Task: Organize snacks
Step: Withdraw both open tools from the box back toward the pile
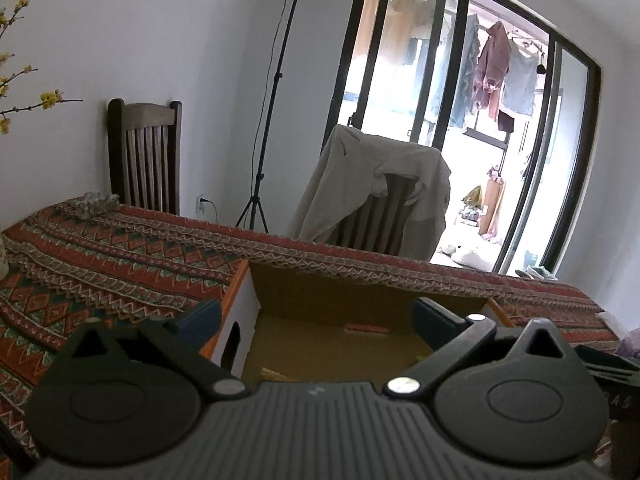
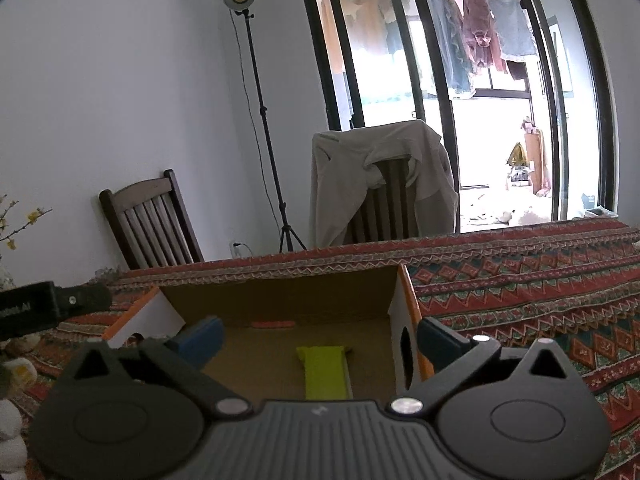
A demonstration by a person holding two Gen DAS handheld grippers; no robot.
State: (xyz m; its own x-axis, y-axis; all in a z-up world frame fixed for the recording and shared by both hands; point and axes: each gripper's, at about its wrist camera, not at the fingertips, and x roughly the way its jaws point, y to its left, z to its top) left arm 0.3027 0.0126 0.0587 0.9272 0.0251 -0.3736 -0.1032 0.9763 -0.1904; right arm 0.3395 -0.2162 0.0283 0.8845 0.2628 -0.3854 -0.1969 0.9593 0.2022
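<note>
An open cardboard box [image 1: 360, 292] [image 2: 280, 292] with orange-edged white side walls sits on the patterned tablecloth. On its floor lie a yellow-green snack packet [image 2: 325, 372] and a thin red snack stick [image 2: 273, 324] by the far wall, the stick also seen as [image 1: 366, 328]. My left gripper [image 1: 316, 322] hangs over the box's left wall, jaws wide open, nothing between them. My right gripper [image 2: 320, 336] hovers over the box's right side, jaws wide open and empty, the packet on the floor below. The left gripper [image 2: 48, 306] shows at the left edge of the right wrist view.
The table [image 1: 100, 248] carries a red patterned cloth. Two wooden chairs [image 1: 146, 156] stand behind it, one draped with a beige jacket [image 1: 380, 176]. A lamp tripod [image 1: 260, 184] and glass doors lie beyond. Pale round objects [image 2: 16, 376] sit at the left.
</note>
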